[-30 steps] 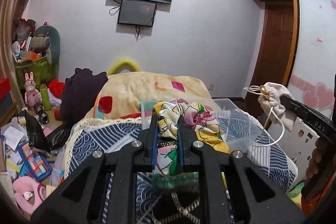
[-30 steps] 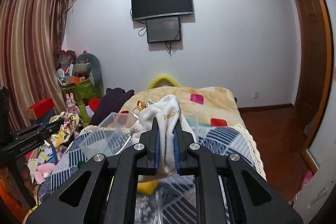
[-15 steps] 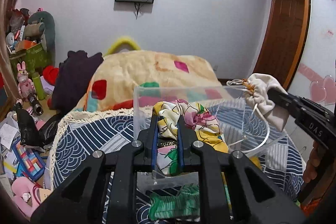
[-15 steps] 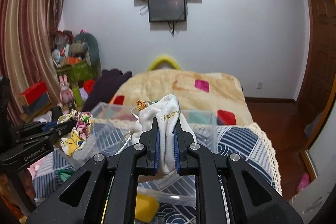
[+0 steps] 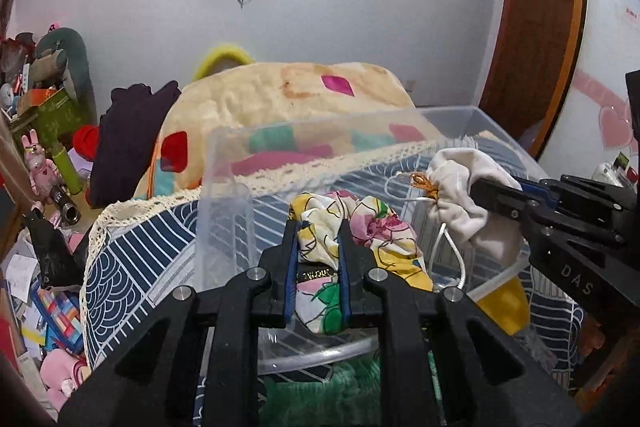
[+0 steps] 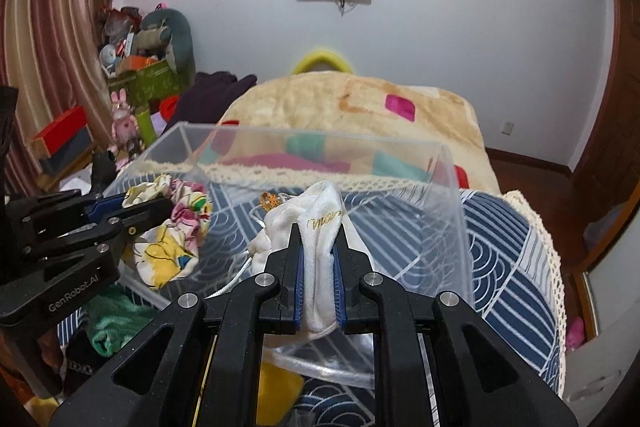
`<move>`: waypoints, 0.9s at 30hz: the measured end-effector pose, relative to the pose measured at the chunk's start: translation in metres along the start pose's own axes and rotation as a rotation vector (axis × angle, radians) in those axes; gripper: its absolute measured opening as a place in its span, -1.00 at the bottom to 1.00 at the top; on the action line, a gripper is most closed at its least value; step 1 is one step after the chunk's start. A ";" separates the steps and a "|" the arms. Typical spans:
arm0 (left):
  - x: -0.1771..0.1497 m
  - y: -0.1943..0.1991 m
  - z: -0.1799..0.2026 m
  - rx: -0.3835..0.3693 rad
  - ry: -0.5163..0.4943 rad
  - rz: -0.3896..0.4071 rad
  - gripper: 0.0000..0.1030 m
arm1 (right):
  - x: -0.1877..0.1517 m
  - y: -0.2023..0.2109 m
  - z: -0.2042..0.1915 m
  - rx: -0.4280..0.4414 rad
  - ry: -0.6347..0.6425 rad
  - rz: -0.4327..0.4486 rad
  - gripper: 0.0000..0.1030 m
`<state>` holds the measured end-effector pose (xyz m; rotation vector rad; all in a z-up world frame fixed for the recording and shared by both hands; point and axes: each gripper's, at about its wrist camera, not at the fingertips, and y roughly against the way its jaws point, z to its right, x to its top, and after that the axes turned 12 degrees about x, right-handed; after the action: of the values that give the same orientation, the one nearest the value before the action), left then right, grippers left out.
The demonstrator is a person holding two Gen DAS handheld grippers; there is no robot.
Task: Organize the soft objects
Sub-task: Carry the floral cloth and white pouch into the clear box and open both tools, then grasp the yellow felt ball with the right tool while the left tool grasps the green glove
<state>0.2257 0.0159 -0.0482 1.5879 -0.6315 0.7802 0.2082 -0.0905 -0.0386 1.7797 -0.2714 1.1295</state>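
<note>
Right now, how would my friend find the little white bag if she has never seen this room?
Start at the bed with the blue-and-white wave cover, then find the clear plastic box sitting on it. Over the box, the right gripper pinches the white drawstring pouch. It is plain white with a gold bead and cord, unlike the flowery yellow-and-pink cloth beside it.

Right claw (image 6: 318,267) pinches white pouch (image 6: 316,227) — over clear bin (image 6: 448,187).
</note>
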 end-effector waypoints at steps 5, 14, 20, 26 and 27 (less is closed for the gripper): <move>-0.004 0.002 0.001 0.025 -0.003 0.004 -0.50 | -0.002 0.007 0.002 -0.001 0.005 -0.002 -0.67; -0.005 0.029 -0.011 0.007 0.040 0.050 0.32 | 0.002 0.034 -0.003 -0.007 0.019 0.077 -0.07; -0.006 0.060 -0.025 -0.016 0.114 0.109 0.73 | 0.005 0.058 -0.012 -0.006 0.041 0.150 0.03; -0.017 0.088 -0.027 0.012 0.114 0.167 0.88 | -0.002 0.075 -0.023 0.021 0.065 0.193 0.03; -0.020 0.091 -0.026 0.013 0.105 0.170 0.88 | -0.003 0.077 -0.024 0.026 0.066 0.195 0.03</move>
<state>0.1401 0.0271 -0.0049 1.5079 -0.6923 0.9884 0.1454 -0.1101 0.0078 1.7637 -0.3988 1.3322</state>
